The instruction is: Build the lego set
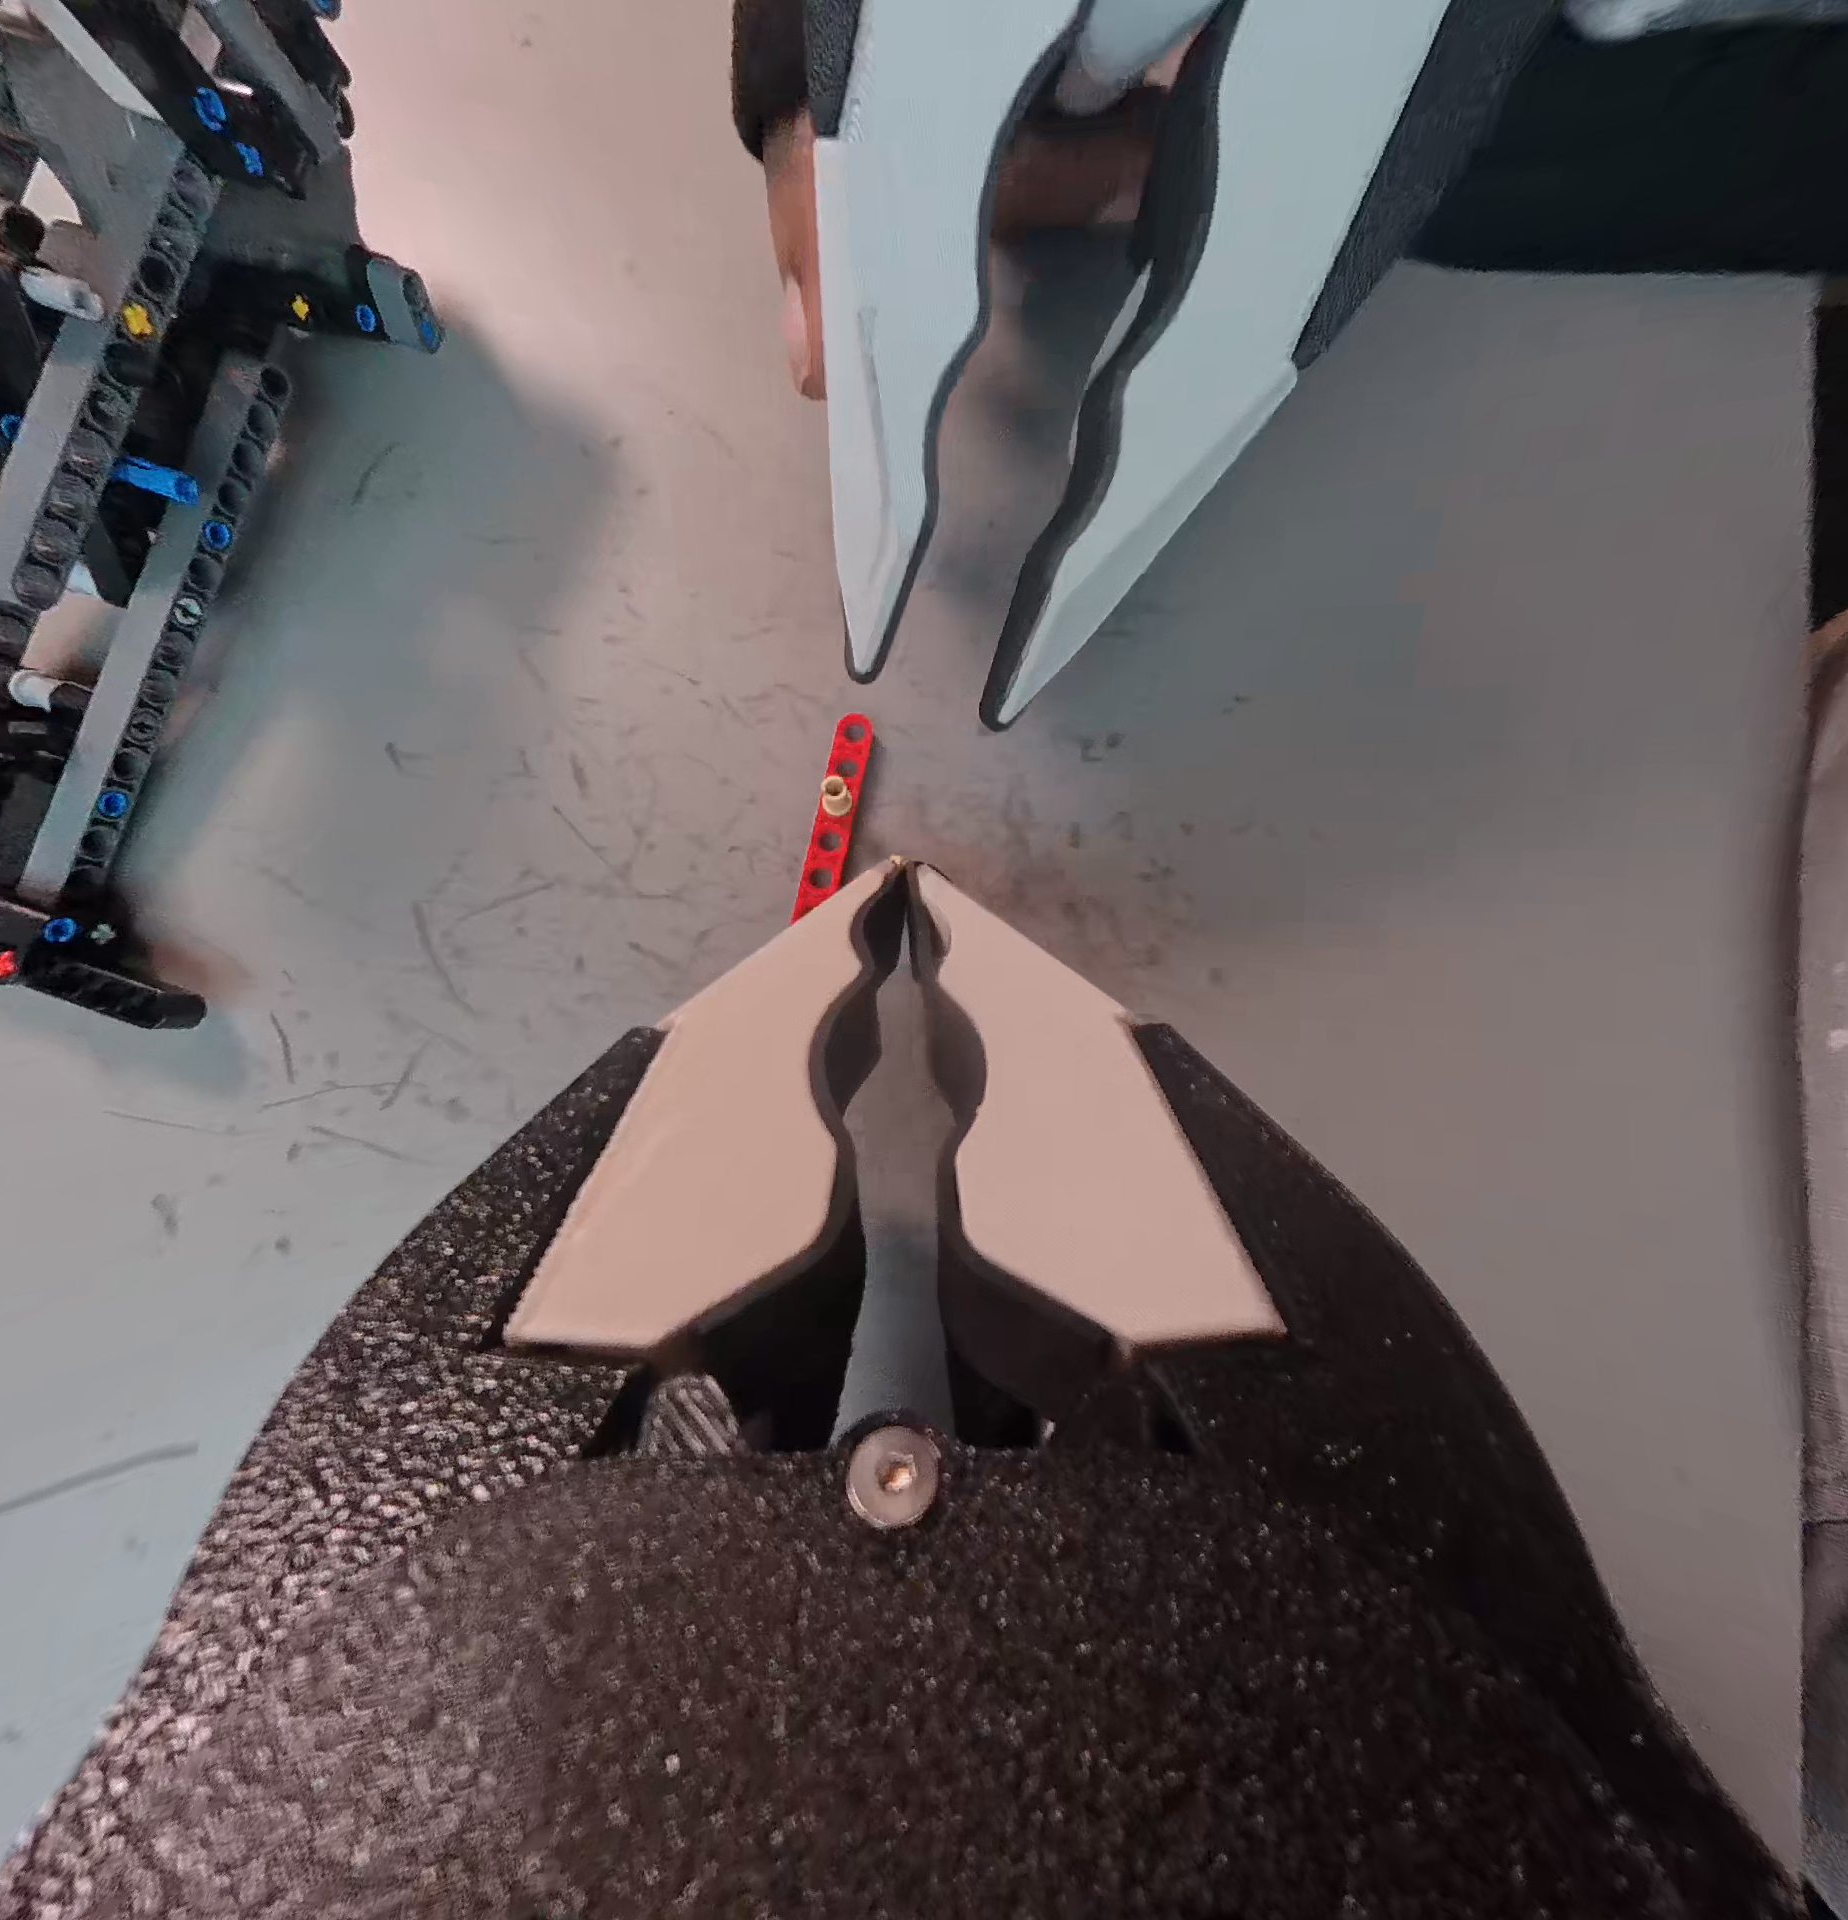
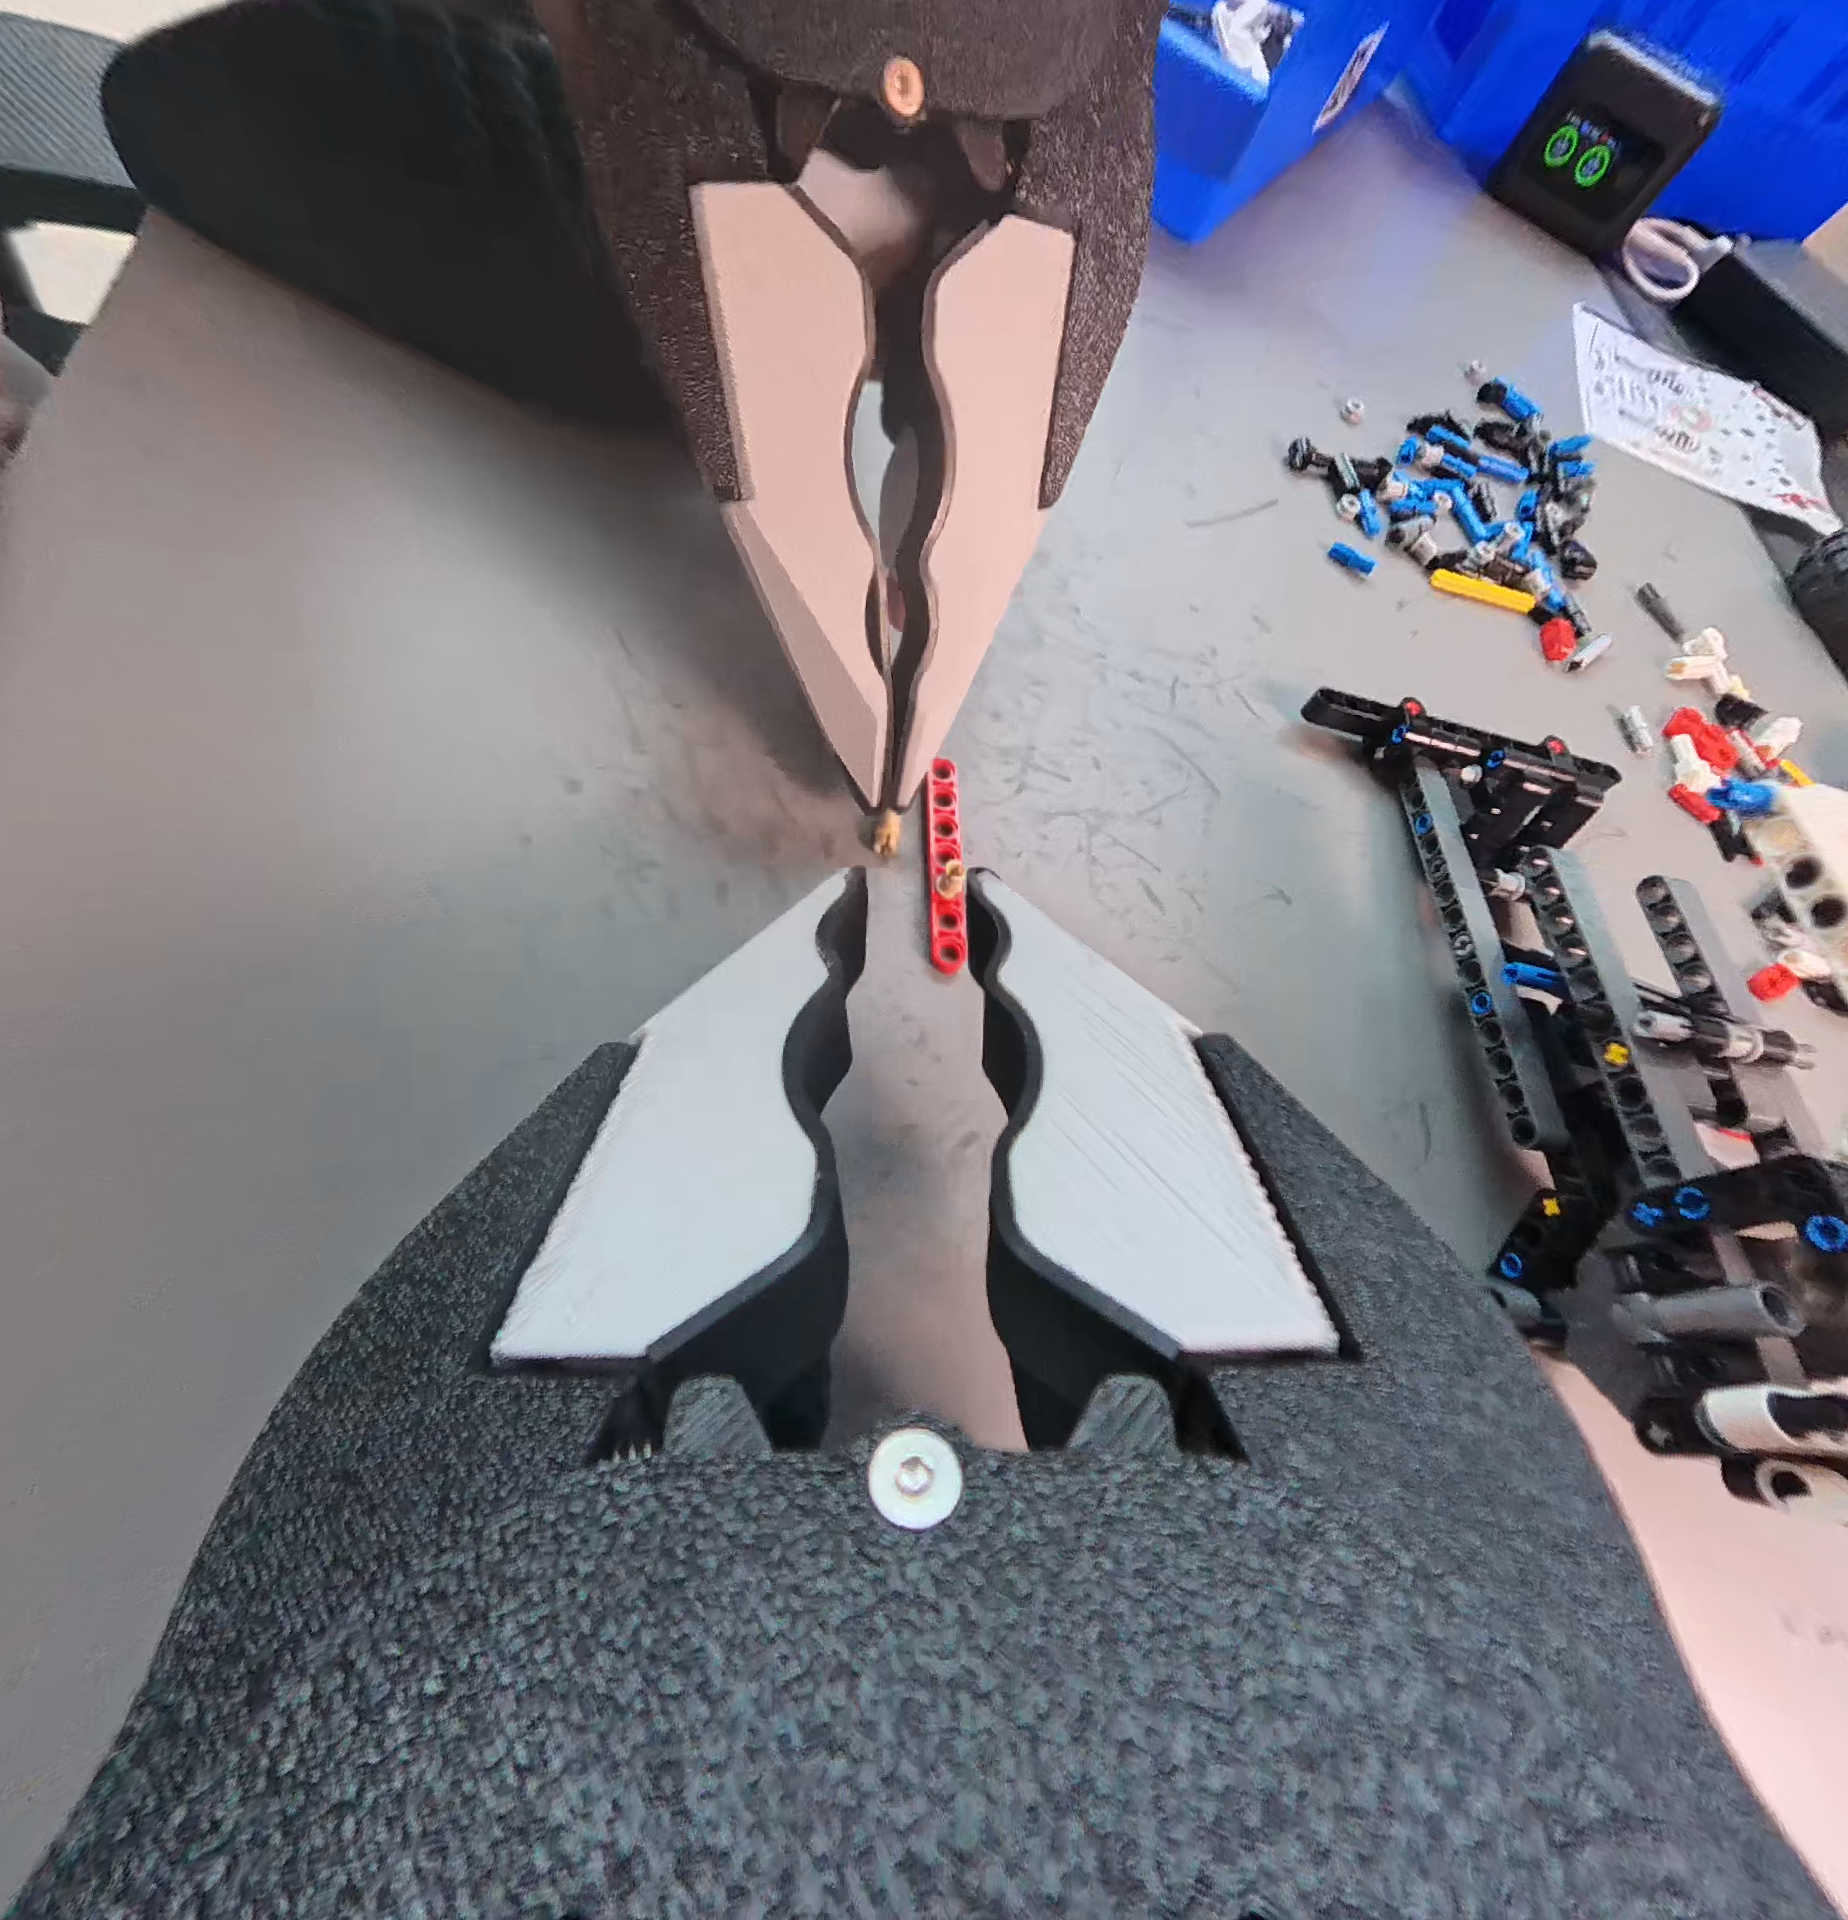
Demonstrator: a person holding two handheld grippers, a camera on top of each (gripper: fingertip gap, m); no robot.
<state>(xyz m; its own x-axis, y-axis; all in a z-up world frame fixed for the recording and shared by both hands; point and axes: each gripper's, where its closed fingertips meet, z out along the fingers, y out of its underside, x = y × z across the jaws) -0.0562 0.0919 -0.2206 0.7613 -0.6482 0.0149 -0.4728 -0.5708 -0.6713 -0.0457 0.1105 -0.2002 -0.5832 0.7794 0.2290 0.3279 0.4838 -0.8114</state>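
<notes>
Item 1: red beam (image 2: pixel 943 865), a thin strip with a row of round holes, lying flat on the grey scuffed counter (image 2: pixel 380 727). A tan pin (image 2: pixel 950 879) stands in one of its middle holes. In the left wrist view the same beam (image 1: pixel 833 818) runs away from the camera, its near end hidden behind the left fingertips.

Item 2: left tongs (image 1: pixel 904 868), tan-faced fingers in a black textured body. Tips pressed together, pinching a second small tan pin (image 2: pixel 884 831) that pokes out below them, just beside the red beam and close above the counter. From the right wrist view these tongs (image 2: pixel 892 800) come in from the top of the picture.

Item 3: right tongs (image 2: pixel 915 883), pale grey fingers, parted with a clear gap and holding nothing. Their tips straddle the near part of the red beam. In the left wrist view they (image 1: pixel 930 696) point down at the beam's far end, apart from it.

Item 4: partly built black and grey chassis (image 2: pixel 1626 1060) with blue pins, resting on the counter well to the right of the beam in the right wrist view.

Item 5: loose pile of blue and black small parts (image 2: pixel 1471 499), farther back on the counter, with a yellow beam (image 2: pixel 1483 592) at its near edge.

Item 6: blue bins (image 2: pixel 1315 104) along the far edge.
</notes>
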